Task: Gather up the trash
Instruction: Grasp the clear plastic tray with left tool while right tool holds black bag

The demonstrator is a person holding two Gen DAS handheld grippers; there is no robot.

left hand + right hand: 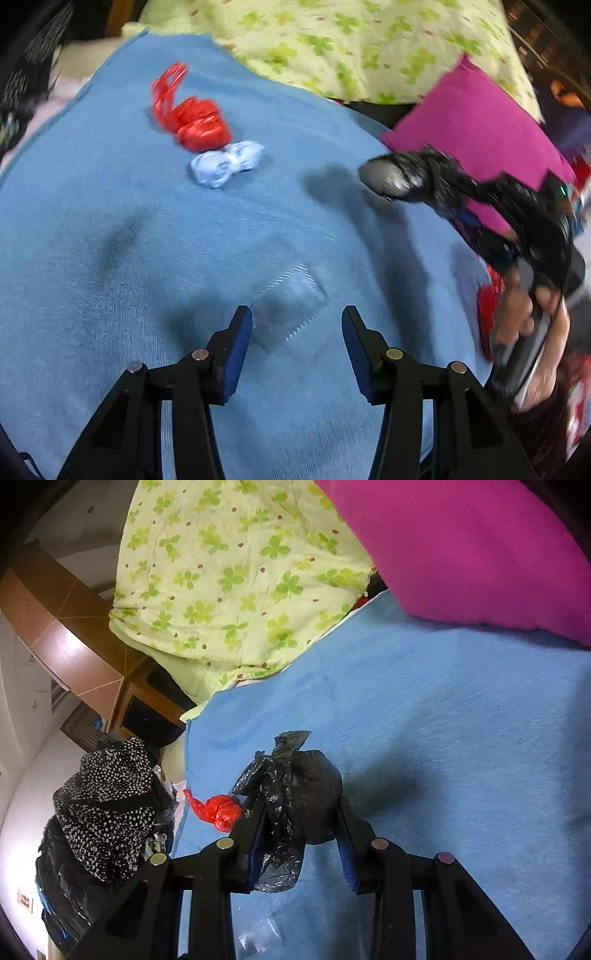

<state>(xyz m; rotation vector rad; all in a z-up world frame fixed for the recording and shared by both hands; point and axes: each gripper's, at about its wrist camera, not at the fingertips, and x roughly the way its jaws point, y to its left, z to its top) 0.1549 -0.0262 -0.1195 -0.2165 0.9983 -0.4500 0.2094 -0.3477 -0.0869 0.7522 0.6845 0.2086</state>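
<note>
**Black bag being gripped over the blue blanket**

On the blue blanket [110, 221], a red bag [195, 120] and a pale blue bag [225, 164] are lying touching each other, far left. A clear wrapper [288, 306] is being framed by the left gripper [297, 332], whose jaws are being held wide apart and empty. At the right, a knotted black bag [291, 794] is being clamped by the right gripper [295, 834], raised above the blanket near a magenta pillow [480, 125].
</note>
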